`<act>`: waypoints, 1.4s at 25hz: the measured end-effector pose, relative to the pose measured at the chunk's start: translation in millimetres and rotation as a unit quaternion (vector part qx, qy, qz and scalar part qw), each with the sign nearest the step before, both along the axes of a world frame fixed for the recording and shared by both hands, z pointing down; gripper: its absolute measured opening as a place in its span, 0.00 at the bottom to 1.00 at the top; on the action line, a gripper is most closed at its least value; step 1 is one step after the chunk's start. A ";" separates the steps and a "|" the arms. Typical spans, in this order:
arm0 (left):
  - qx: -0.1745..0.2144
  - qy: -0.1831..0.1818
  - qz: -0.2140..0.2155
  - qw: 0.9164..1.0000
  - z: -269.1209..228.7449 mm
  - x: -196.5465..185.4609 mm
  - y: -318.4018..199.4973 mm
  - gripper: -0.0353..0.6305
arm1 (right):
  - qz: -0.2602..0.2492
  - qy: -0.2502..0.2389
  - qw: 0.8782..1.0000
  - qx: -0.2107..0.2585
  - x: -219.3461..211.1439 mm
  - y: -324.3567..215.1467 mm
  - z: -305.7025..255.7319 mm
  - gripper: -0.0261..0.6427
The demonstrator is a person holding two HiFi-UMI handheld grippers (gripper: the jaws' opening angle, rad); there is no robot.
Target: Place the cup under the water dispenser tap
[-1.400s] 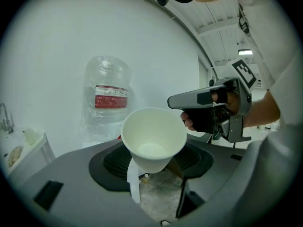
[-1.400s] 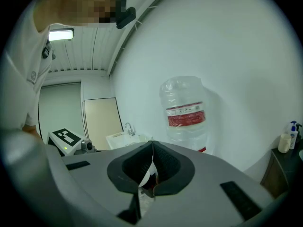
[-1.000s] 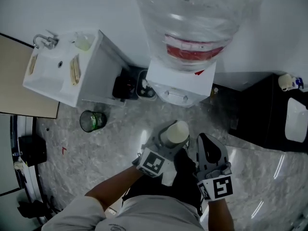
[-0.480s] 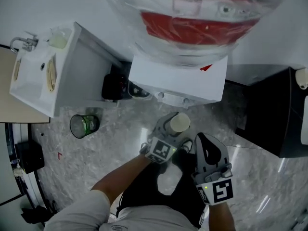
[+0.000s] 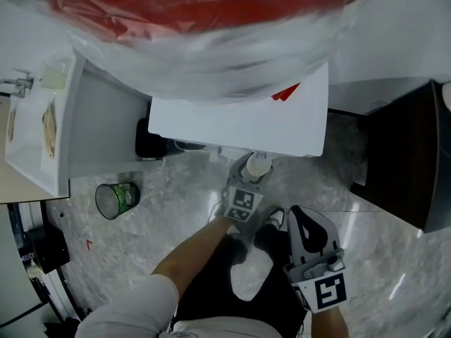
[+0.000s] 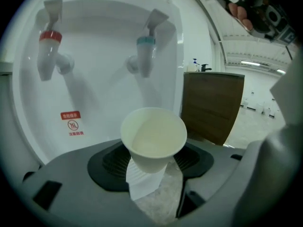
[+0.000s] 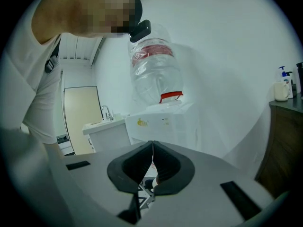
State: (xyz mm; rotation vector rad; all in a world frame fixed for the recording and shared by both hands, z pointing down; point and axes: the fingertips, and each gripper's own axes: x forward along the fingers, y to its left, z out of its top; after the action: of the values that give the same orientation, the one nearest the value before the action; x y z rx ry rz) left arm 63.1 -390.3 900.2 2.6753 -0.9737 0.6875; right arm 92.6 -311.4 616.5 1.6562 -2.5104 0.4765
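Observation:
A white paper cup (image 6: pixel 154 137) stands upright and empty between the jaws of my left gripper (image 6: pixel 151 163), which is shut on its lower part. In the left gripper view the cup sits in front of the white water dispenser (image 6: pixel 99 98), below and between the red tap (image 6: pixel 49 56) and the blue tap (image 6: pixel 144 56), nearer the blue one. In the head view the cup (image 5: pixel 258 165) and left gripper (image 5: pixel 246 183) are right at the dispenser's (image 5: pixel 239 129) front edge. My right gripper (image 5: pixel 300 215) hangs back to the right, jaws shut and empty (image 7: pixel 152 148).
A big water bottle (image 5: pixel 197 27) tops the dispenser. A white sink cabinet (image 5: pixel 39 129) stands at left, with a small green bin (image 5: pixel 116 198) on the marble floor beside it. A dark wooden cabinet (image 5: pixel 409 153) stands at right. The person's shoes (image 5: pixel 271 220) are under the grippers.
The left gripper has carried the cup down and forward to the dispenser's front. The right gripper has sunk a little. The dispenser and bottle now fill more of the head view.

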 end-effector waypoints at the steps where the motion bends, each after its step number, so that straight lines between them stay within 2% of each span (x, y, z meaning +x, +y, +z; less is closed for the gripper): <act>1: 0.001 -0.003 -0.006 1.000 5.7 1.0 -5.0 0.47 | 0.002 0.000 1.000 -0.002 2.3 1.6 3.4 0.06; 7: 0.005 -0.026 -0.049 0.998 32.7 2.6 -24.1 0.47 | 0.007 -0.004 1.000 -0.012 12.8 10.1 15.9 0.06; 12: -0.002 -0.030 -0.076 0.997 44.3 1.9 -31.0 0.47 | 0.013 -0.011 1.000 -0.020 16.4 9.9 20.0 0.06; 16: -0.012 -0.029 -0.074 0.997 49.6 4.4 -29.9 0.47 | 0.007 -0.018 1.000 -0.022 16.1 11.0 22.8 0.06; 24: -0.022 -0.030 -0.054 0.998 45.6 0.4 -21.7 0.55 | 0.004 -0.036 0.999 -0.028 8.5 11.9 11.8 0.07; 30: -0.044 -0.046 -0.054 0.997 12.8 -23.7 10.7 0.56 | -0.006 -0.028 0.999 -0.029 1.7 13.3 -7.7 0.07; 35: -0.050 -0.036 -0.038 0.997 -73.2 -38.6 54.1 0.56 | -0.004 -0.016 0.999 -0.037 -10.4 13.1 -45.5 0.07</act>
State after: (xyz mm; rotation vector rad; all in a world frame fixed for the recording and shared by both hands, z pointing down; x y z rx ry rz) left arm 24.5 -336.2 827.0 2.5302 -1.0255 0.7992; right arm 82.2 -298.4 571.0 1.6258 -2.4882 0.5910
